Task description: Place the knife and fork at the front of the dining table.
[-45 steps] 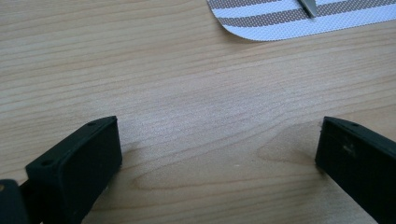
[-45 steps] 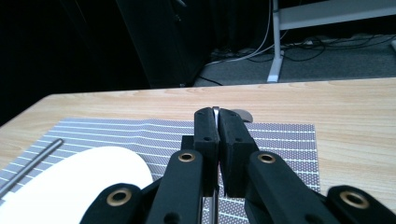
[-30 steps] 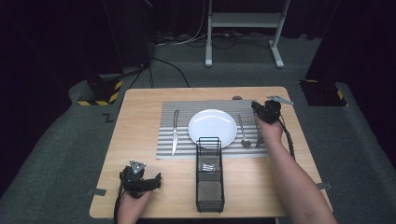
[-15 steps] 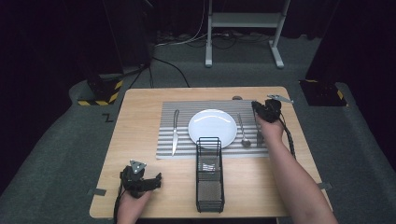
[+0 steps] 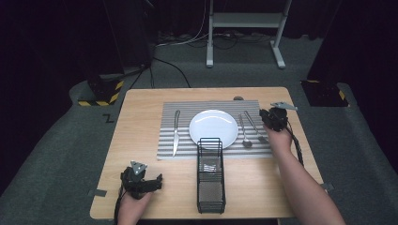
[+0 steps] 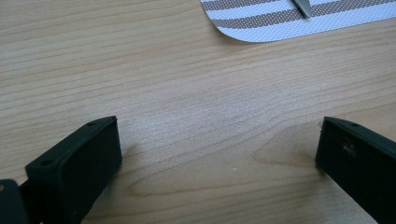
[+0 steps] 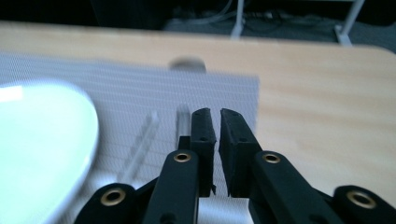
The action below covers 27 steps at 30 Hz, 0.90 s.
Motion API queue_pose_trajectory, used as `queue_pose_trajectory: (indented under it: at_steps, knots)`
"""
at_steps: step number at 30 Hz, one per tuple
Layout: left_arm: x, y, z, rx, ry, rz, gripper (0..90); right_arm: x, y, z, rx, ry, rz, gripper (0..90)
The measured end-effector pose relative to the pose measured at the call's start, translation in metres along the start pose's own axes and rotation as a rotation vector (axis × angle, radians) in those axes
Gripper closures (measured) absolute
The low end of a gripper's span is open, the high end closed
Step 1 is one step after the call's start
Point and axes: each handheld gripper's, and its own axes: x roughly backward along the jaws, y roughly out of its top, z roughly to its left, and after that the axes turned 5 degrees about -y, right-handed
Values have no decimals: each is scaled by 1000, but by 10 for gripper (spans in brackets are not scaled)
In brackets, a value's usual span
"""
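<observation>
- Setting: a wooden table (image 5: 141,117) carries a striped placemat (image 5: 183,110) with a white plate (image 5: 213,129) at its centre. This is a place setting being laid out.
- A table knife (image 5: 175,133) lies left of the plate, lengthwise on the placemat, apart from the plate rim. Its tip (image 6: 302,6) shows at the top edge of the left gripper view.
- Right of the plate lie a spoon (image 5: 244,132) and a second piece of cutlery, probably a fork (image 5: 256,126), side by side on the placemat, handles pointing away from the person. They stand close together and slightly angled.
- A black wire caddy (image 5: 210,176) stands just in front of the plate, within reach of both hands. Judged purpose: it is the holder from which the cutlery is drawn.
- Right gripper (image 5: 272,119): at the right edge of the placemat, just beside the fork and spoon. In the right gripper view (image 7: 218,122) its jaws stand almost together, a thin slit between them and nothing gripped. The blurred handles lie just beyond and to the left of the tips. Judgement: the cutlery on this side has been set down.
- Left gripper (image 5: 141,180): resting low at the near left corner of the table, well apart from the setting. In the left gripper view (image 6: 217,144) its jaws are spread wide over bare wood, holding nothing.
- Judgement: the left hand is parked clear so that it obstructs neither caddy nor placemat.
</observation>
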Motion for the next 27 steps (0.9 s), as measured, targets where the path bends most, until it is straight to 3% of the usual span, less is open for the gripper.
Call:
queue_pose_trajectory:
  at_steps: [6,9,11,18,22,27]
  knots:
    - [0,-1,0,-6,-9,0,4,31,-39,-9,63,-57,89,852]
    - [1,-1,0,-8,-16,-1,5,38,-53,-9,83,-67,137,852]
    - [1,-1,0,-6,-21,-3,4,40,-59,-5,95,-49,159,851]
    - [2,-2,0,-11,-26,-2,4,57,-71,12,113,-16,145,836]
    - [3,-3,-2,-24,-21,1,7,73,-77,12,98,-17,130,770]
    - [3,-3,-2,-24,-19,2,7,93,-98,9,115,-29,160,587]
